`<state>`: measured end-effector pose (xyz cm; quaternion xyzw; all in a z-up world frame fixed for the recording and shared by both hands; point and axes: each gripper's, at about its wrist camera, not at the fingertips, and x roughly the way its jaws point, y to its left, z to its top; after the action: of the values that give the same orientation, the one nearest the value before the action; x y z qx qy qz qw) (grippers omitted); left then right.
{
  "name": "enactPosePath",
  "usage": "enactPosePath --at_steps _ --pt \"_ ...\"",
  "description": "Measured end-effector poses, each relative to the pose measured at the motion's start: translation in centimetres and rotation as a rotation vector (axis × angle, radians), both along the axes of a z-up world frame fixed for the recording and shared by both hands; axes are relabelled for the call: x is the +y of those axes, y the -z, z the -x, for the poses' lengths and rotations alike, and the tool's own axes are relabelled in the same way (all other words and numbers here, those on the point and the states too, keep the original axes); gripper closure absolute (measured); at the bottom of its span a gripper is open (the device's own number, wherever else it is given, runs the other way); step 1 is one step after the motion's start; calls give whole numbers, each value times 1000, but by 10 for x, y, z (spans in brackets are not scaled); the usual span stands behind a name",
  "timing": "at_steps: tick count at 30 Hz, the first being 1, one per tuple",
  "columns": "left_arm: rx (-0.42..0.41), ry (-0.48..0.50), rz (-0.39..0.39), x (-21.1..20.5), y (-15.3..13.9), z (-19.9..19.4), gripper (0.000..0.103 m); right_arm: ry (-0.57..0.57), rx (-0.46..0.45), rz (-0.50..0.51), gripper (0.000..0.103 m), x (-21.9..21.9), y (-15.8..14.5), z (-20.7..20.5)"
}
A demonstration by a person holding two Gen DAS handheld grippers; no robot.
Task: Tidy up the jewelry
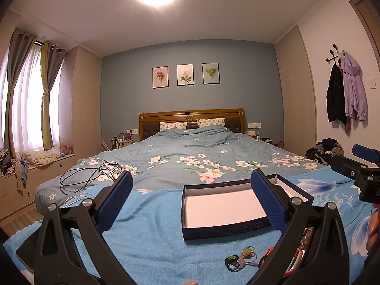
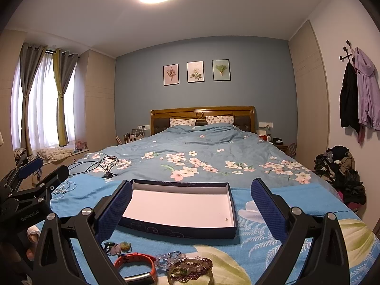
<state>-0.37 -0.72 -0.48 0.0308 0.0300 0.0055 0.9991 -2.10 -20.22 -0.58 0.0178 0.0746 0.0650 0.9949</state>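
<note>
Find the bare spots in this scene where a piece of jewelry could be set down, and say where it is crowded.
The open box has a bare white floor, apart from one tiny speck near its right corner. The blue blanket right of the box is also free. It is crowded in front of the box: rings, an orange watch band and beaded bracelets cluster together.

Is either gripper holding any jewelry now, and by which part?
Nothing is held: the left gripper and right gripper are both open above the bed.
</note>
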Motion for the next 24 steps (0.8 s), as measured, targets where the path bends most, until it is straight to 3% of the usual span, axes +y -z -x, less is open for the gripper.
enactPosePath --at_steps 24 --pt "11 2 5 0 -3 -2 5 -2 10 -6 6 -4 1 -1"
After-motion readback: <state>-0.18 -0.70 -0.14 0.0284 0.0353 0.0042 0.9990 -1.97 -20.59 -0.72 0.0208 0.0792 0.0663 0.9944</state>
